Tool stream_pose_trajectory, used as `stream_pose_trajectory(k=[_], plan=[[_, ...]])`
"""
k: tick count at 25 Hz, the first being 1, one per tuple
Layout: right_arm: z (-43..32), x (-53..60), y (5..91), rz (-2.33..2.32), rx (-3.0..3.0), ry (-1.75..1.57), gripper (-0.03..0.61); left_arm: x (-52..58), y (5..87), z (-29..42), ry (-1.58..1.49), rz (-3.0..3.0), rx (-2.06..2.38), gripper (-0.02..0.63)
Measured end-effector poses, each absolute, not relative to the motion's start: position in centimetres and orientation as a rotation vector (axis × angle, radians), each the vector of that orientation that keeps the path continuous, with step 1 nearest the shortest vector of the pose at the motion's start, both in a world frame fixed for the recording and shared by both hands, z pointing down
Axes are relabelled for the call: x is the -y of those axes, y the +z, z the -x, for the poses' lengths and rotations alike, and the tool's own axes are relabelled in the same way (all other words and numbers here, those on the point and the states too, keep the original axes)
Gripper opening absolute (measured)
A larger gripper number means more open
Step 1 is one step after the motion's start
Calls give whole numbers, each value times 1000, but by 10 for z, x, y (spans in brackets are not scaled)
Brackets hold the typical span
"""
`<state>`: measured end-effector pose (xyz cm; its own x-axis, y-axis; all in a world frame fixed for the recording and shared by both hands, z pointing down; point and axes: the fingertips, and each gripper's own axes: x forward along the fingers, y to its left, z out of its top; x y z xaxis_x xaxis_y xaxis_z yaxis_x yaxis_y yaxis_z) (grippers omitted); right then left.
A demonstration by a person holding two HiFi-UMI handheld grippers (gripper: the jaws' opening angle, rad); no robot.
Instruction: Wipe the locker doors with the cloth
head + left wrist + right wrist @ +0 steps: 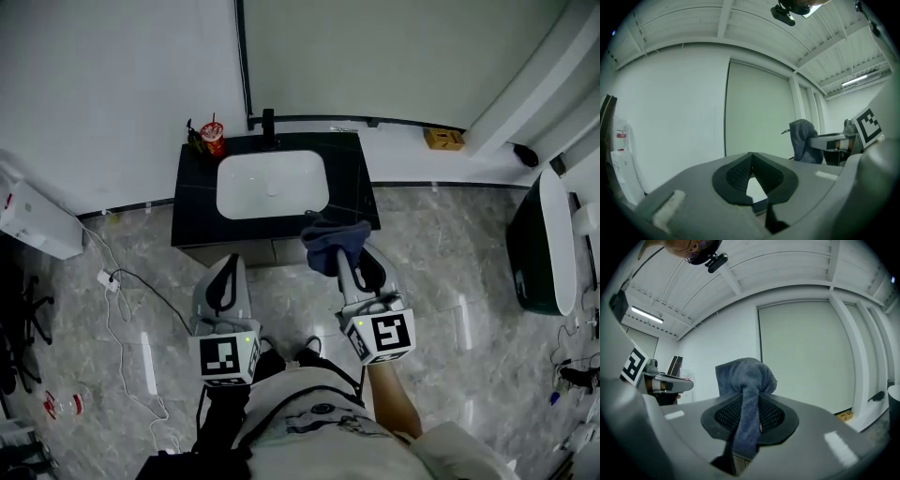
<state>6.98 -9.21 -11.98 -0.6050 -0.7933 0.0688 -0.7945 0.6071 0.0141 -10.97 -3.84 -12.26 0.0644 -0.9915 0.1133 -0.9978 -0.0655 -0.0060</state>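
Two units held level: the right hand-held gripper (749, 398) pinches the cloth (744, 375), bunched forward as a wiping pad; the left hand-held gripper (750, 156), evidently spare, is closed empty.

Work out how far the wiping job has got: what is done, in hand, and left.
Done: the cloth is picked up, pinched in the right claw. In hand: both claws point toward the pale panel; the left claw is shut and empty. Left: all the wiping, since the cloth touches no surface.
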Motion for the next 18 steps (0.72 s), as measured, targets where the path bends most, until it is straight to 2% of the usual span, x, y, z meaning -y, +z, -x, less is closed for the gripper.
stream_pose_trajectory(k=[18], plan=[[-81, 107, -140, -1423, 2792, 2, 81, 62, -136, 99, 146, -2318, 2081, 2]])
